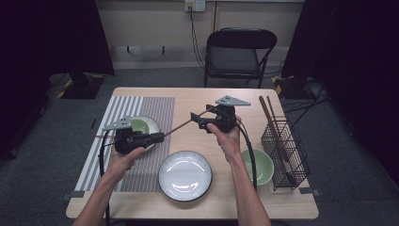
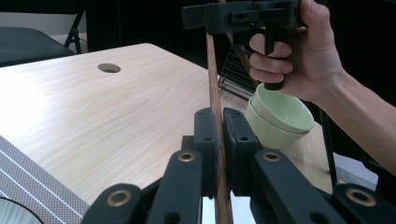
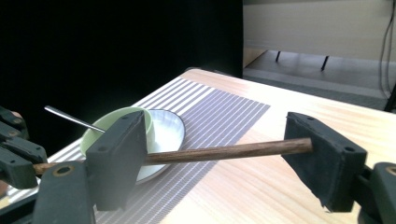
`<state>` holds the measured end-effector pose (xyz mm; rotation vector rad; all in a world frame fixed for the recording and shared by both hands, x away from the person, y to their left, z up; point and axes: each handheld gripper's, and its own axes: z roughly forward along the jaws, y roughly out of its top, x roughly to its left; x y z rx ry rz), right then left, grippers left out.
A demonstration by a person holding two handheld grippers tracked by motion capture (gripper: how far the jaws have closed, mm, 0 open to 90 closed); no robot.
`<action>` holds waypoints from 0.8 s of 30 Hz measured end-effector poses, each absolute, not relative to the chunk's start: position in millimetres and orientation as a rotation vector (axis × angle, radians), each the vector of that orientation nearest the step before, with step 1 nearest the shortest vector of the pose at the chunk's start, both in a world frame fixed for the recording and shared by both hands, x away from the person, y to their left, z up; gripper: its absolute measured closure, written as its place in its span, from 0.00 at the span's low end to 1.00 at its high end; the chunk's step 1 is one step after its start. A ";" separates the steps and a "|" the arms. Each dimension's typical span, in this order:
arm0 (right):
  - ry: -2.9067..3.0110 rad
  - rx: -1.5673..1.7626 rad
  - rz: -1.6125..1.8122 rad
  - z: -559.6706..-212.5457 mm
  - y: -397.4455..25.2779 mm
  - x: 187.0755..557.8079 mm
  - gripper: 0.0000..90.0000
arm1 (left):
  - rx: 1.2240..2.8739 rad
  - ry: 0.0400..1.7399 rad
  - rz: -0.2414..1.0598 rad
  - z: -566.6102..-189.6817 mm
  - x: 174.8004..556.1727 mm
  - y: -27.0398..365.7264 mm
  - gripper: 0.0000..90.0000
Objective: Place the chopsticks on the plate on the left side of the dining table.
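Chopstick (image 1: 181,125): one in hand, dark brown wood, round, slim, grain visible up close. It hangs in the air above the table (image 1: 244,197), just behind the white plate (image 1: 185,175), running from our left gripper (image 1: 157,137) up and across to our right gripper (image 1: 196,116).

Left gripper's pads are pressed tight on the stick near its lower end; in the left gripper view the stick rises between the two black pads (image 2: 208,135) and up toward the right gripper (image 2: 205,16). Right gripper is spread wide: in the right gripper view the stick (image 3: 224,151) passes across the gap, its blunt end touching or nearly touching one pad (image 3: 322,158), the other pad in front of it. Not pinched there.

Counts, w/ the white plate as ref:
- Chopsticks: 3. One held; 2 more (image 1: 268,115) standing tilted in the wire basket (image 1: 287,155), right of the plate.
- Plates: 2. The white plate itself, plus a second plate (image 3: 168,133) to its left, behind it, on the striped mat (image 1: 141,106).
- Green bowls: 2 spots. One (image 1: 141,125) sits on the second plate w/ a metal utensil handle (image 3: 72,118) sticking out. Right of the white plate, a stack (image 1: 261,165); left gripper view shows 2 nested there (image 2: 280,116).
- Basket: 1. Mat: 1. Folding chair (image 1: 240,49): 1, beyond the table's far edge.
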<state>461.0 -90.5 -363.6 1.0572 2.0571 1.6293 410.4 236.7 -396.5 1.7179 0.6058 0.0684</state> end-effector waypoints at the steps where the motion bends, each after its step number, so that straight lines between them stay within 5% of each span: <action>1: 2.058 1.055 1.635 -364.0 -90.7 461.1 0.24 | 1.728 0.600 0.073 -396.8 410.7 236.4 0.94; 24: 2.149 1.094 1.493 -397.0 -75.7 457.9 0.23 | 1.753 0.688 0.156 -409.0 402.4 274.4 0.94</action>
